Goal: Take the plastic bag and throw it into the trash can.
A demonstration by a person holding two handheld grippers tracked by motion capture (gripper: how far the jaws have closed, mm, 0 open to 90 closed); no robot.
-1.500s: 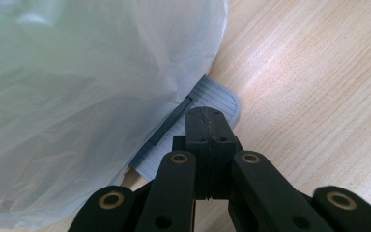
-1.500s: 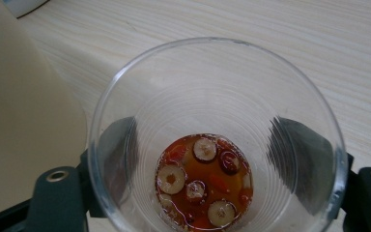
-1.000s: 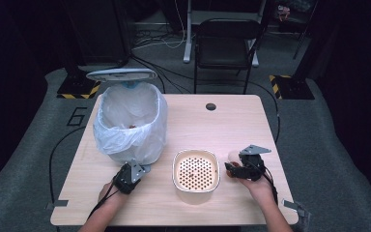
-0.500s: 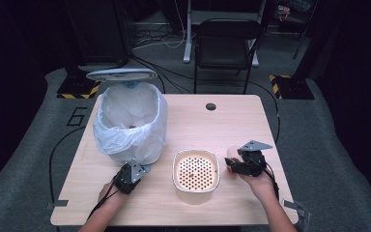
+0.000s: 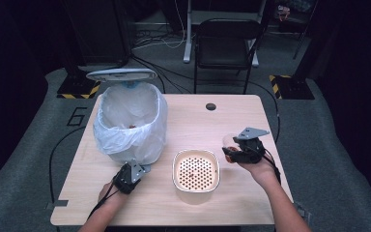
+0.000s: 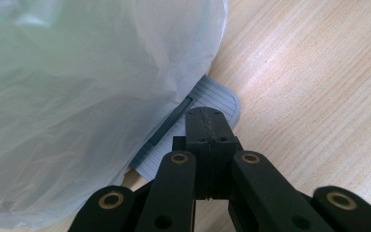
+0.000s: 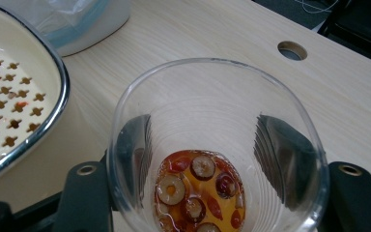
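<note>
While the left tool (image 6: 207,140) sat shut on the bin pedal (image 6: 207,104), the right tool (image 5: 233,151), jaws just closing, gripped the glass (image 7: 212,145) and had lifted it off the table (image 5: 198,121), ready for straining into the colander (image 5: 196,170).

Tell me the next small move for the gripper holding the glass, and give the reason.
Probably carry the glass leftward over the strainer bowl and tip it. The right gripper clamps the glass, its jaws having just been closing on it; amber liquid with sliced fruit sits at the bottom, and the perforated bowl beside it looks almost bare. The left gripper, shut, rests on the bin's pedal.
</note>
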